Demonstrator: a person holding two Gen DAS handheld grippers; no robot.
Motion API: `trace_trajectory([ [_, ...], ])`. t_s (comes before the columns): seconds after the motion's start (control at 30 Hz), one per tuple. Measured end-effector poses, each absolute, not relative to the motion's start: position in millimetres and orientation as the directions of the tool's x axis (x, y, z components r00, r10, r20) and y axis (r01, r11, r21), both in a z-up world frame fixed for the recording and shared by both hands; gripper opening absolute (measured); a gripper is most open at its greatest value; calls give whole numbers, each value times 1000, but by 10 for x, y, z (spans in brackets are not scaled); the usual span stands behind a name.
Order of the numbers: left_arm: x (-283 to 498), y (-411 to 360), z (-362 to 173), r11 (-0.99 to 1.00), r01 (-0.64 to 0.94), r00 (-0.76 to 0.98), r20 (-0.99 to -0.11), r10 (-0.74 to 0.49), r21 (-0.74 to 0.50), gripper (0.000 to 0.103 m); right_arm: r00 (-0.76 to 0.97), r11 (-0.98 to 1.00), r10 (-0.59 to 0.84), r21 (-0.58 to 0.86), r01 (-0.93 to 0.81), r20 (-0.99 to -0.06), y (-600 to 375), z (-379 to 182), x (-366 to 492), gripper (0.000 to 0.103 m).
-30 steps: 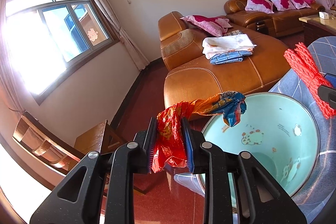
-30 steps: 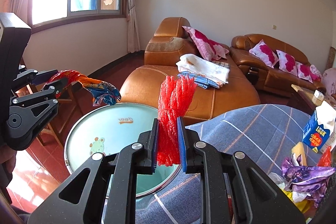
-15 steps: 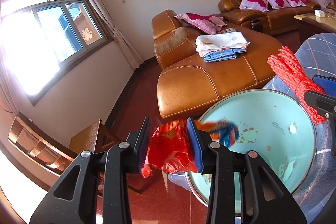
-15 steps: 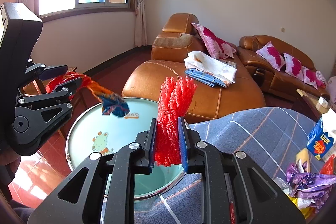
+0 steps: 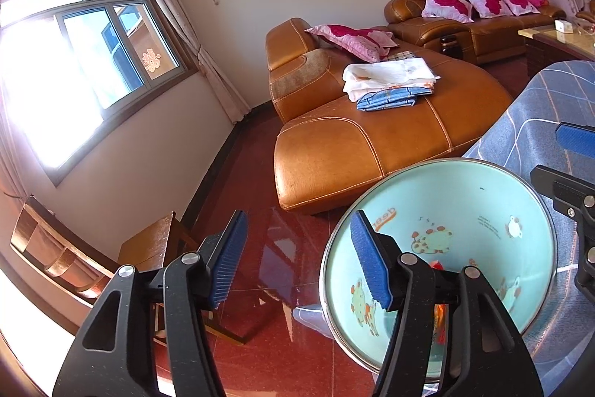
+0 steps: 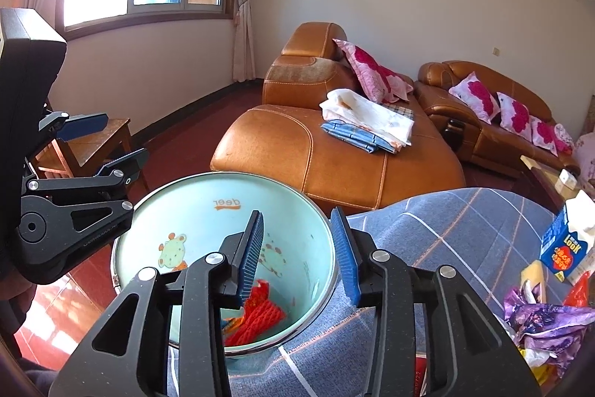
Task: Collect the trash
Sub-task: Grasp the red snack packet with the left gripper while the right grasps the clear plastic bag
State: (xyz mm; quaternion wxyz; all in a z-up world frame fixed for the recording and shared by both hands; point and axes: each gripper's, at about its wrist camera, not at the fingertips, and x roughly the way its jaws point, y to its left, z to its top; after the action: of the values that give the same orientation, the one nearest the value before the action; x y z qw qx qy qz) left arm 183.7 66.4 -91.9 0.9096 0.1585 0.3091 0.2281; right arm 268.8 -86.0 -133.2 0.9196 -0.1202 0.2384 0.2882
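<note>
Lying crumpled in pale-green cartoon bin (image 6: 208, 211): red mesh net (image 6: 260, 313) w/ wrapper; both grippers, left (image 5: 297, 259) & right (image 6: 297, 248), just opened, empty.

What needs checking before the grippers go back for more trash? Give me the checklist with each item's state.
1. Left gripper empty: ok. Its jaws have just been opening and nothing is between them.
2. Right gripper empty: ok. Its jaws have just been opening too, with nothing between them.
3. Red mesh inside the bin: ok, it lies at the bottom.
4. Colourful wrapper in the bin: ok, partly hidden by the finger.
5. More trash left to collect: ok, crumpled purple wrappers and a blue carton lie on the checked cloth.
6. Bin standing steady: cannot tell, its base is hidden.
</note>
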Motion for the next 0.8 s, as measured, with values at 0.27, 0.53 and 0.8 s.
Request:
trace_trajectory([
  [0.27, 1718, 601, -834, 861, -298, 725, -489, 485, 413, 60, 768, 846, 437, -77, -528, -468, -977, -1262, 2592, 41],
  [0.53, 1562, 210, -728, 896, -216, 778, -486, 398, 388, 66, 854, 916, 352, -45, -398, -383, -1536, -827, 2221, 50],
  [0.8, 1450, -428, -750, 923, -65, 833, -488, 260, 380, 73, 929, 994, 97, -17, -111, -357, -2709, -741, 1782, 59],
])
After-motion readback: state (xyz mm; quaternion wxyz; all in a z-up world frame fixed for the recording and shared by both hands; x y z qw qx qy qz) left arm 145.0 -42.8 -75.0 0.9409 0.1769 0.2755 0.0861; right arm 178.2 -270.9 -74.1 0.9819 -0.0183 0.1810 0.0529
